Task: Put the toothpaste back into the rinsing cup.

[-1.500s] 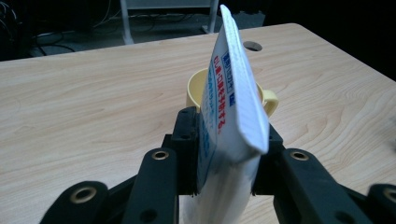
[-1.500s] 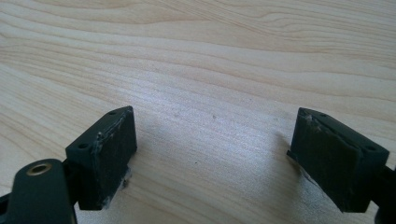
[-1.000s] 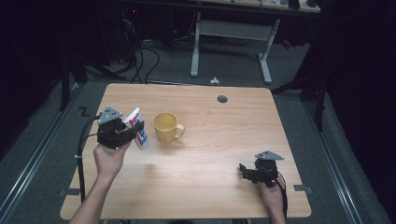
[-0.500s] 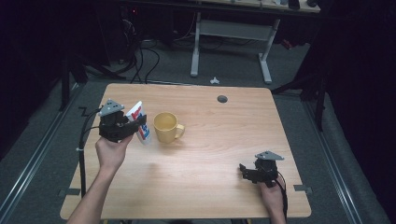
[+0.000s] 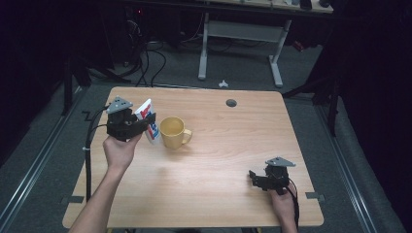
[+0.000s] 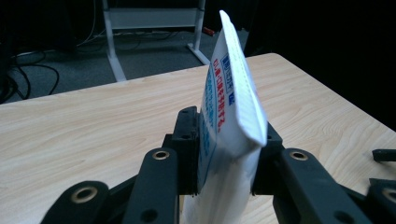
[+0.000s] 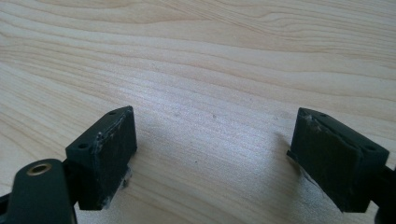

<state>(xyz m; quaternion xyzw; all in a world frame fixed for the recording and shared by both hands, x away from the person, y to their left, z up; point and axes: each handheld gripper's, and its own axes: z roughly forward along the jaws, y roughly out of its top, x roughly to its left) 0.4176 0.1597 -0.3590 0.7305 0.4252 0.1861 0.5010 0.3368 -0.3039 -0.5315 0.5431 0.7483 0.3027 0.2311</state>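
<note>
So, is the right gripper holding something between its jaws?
No, the right gripper is open, with bare wooden table between its jaws.

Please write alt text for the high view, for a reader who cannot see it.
The left gripper holds a white tube with red and blue print beside a yellow mug on a wooden table. The right gripper rests open near the table's front right corner.

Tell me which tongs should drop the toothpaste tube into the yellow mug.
Left. The left tongs already clamp the toothpaste tube right beside the yellow mug; the right tongs sit open, far off near the table's front edge.
</note>
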